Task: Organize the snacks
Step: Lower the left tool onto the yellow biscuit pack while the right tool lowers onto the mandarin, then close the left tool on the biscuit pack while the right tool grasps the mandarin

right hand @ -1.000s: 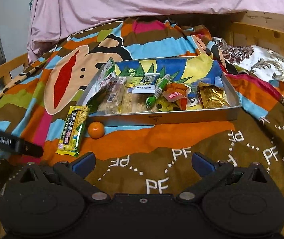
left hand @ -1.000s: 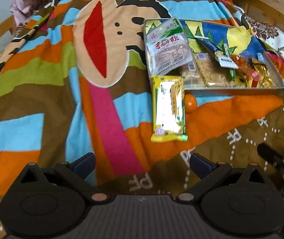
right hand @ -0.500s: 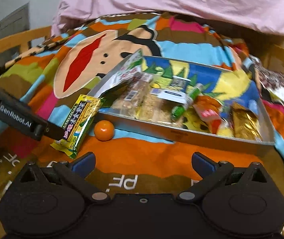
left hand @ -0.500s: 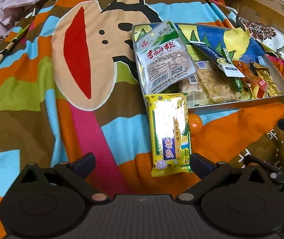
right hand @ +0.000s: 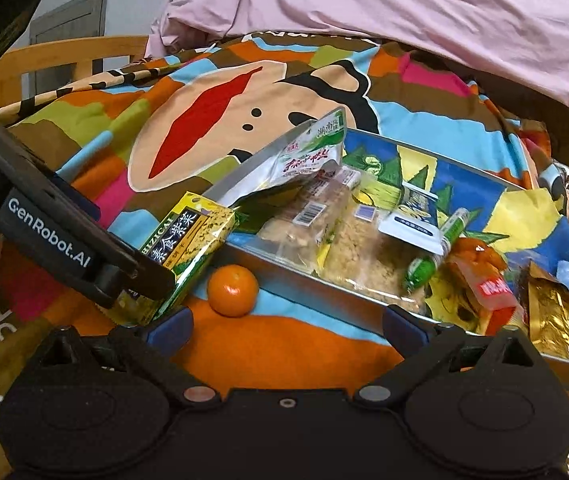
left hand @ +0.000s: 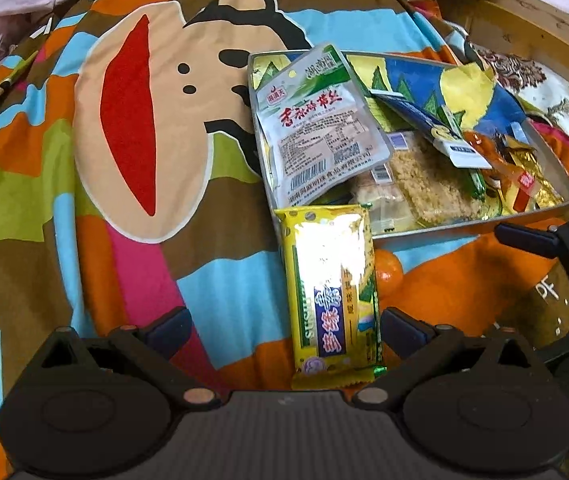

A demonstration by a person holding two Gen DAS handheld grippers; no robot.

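Observation:
A yellow snack packet (left hand: 332,292) lies on the colourful blanket just outside the metal tray (left hand: 464,229). Its near end sits between the fingers of my left gripper (left hand: 286,330), close to the right finger; the jaws stand wide open. A small orange mandarin (right hand: 233,290) rests beside the packet (right hand: 188,248), against the tray's front wall (right hand: 284,270). My right gripper (right hand: 288,326) is open just in front of the mandarin. A white-and-green packet (left hand: 316,132) leans over the tray's left end. The tray holds rice crisps (right hand: 364,248) and several other wrapped snacks.
The left gripper's finger (right hand: 64,236) crosses the right wrist view's left side, over the yellow packet's near end. A pink quilt (right hand: 404,20) lies behind the tray. Wooden bed rails (left hand: 532,36) run along the far right. The blanket (left hand: 124,120) is soft and uneven.
My left gripper has moved forward until the yellow packet's near end lies between its fingers. The right gripper has come closer to the mandarin and tray, turning left.

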